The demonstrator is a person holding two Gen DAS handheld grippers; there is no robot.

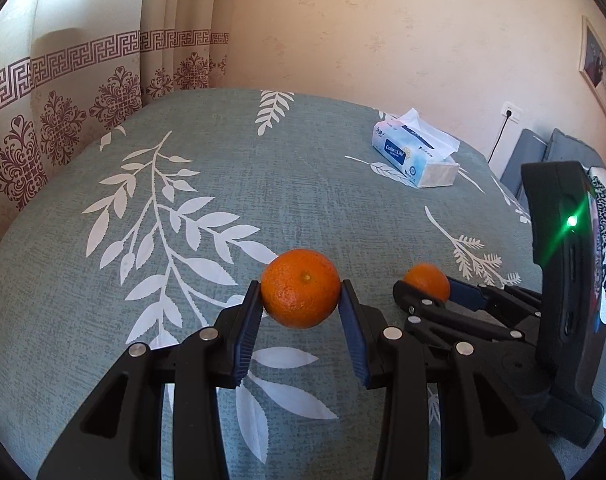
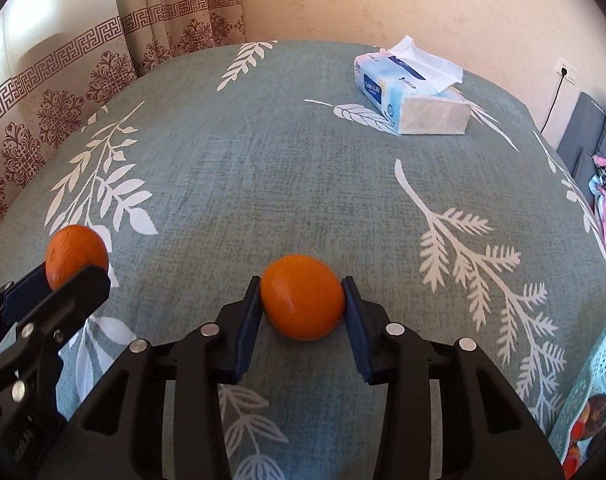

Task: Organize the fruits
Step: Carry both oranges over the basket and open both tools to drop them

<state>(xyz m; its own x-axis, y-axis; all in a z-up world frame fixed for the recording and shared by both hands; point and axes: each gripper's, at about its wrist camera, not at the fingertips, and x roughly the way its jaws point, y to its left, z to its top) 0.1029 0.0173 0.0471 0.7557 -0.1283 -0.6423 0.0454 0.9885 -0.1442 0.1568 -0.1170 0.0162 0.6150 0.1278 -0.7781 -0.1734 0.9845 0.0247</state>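
The support surface is a table covered by a grey-green tablecloth (image 2: 287,168) printed with white leaf sprigs. One opened tissue pack (image 2: 413,94) lies flat on it near the far right edge.

left gripper (image 1: 301,294) black | blue ribbed pads (image 1: 247,332) | silver rivets

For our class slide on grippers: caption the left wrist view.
Left gripper jaws clamp an orange above the leaf-print cloth; right gripper holds another orange.
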